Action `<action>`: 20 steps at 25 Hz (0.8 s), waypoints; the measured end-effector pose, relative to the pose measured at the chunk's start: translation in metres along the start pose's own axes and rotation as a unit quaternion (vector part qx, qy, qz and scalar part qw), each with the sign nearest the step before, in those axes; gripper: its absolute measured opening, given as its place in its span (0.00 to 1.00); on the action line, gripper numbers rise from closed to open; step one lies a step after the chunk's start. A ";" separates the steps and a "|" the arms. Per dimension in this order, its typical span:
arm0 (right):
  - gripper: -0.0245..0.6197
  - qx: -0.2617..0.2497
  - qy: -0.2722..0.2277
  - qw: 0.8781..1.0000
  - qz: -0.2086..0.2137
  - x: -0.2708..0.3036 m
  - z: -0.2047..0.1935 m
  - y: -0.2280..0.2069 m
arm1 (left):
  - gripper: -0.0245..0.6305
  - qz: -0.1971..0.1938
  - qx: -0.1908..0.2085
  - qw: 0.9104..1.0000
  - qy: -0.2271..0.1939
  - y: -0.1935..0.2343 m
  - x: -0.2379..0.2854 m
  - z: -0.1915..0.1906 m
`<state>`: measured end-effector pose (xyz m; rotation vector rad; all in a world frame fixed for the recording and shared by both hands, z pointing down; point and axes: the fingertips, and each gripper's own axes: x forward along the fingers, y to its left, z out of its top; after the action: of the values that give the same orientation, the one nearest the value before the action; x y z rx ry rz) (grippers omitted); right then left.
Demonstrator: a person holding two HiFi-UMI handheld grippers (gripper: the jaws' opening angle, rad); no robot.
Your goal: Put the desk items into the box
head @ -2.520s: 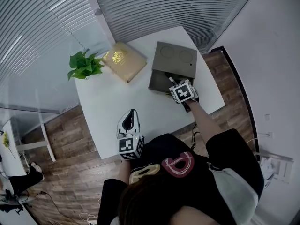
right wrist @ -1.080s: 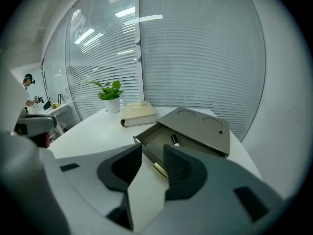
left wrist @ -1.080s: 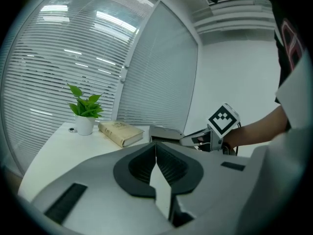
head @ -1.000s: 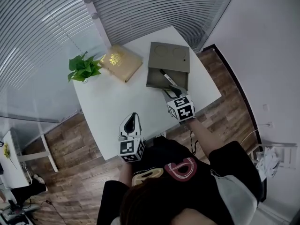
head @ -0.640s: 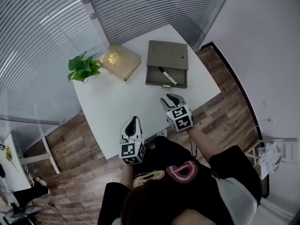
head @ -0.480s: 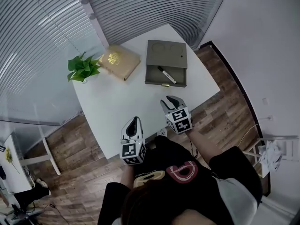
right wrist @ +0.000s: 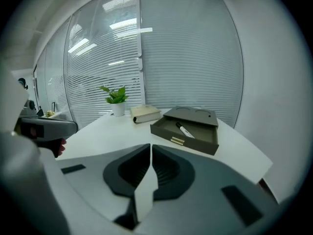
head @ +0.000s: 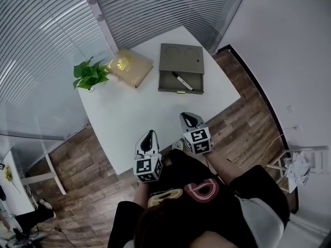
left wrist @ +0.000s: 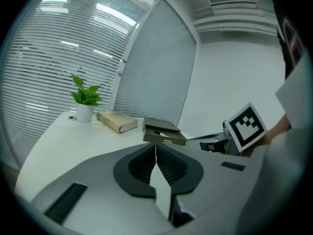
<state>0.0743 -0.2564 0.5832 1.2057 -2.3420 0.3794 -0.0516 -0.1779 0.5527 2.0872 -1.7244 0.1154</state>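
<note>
While both tools hang over the six o'clock edge of the white surface (head: 129, 112), I read the black-and-white marker pen (head: 181, 81) as already lying in the open tray of the flat grey-olive box (head: 181, 58), up at one o'clock. The right hand-held gripper (right wrist: 150, 155) has just been closing, and its jaws meet with nothing between them. The left hand-held gripper (left wrist: 155, 153) is likewise pinched together and empty. The tan hardcover book (head: 129, 67) at eleven o'clock and the small green potted plant (head: 90, 75) at ten o'clock look too big for that tray, so I judge the step in hand to be clearing away from the box. To do it well I'd hold both tools level, well apart from the tray, and not nudge it.
</note>
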 end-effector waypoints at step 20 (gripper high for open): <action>0.05 -0.047 0.015 0.998 0.037 0.004 0.004 0.041 | 0.07 -0.006 -0.002 1.000 0.003 0.021 -0.002 -0.001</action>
<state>0.0375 -0.2373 0.5812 1.0658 -2.3564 0.3060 -0.0717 -0.1785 0.5588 2.0922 -1.7057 0.1151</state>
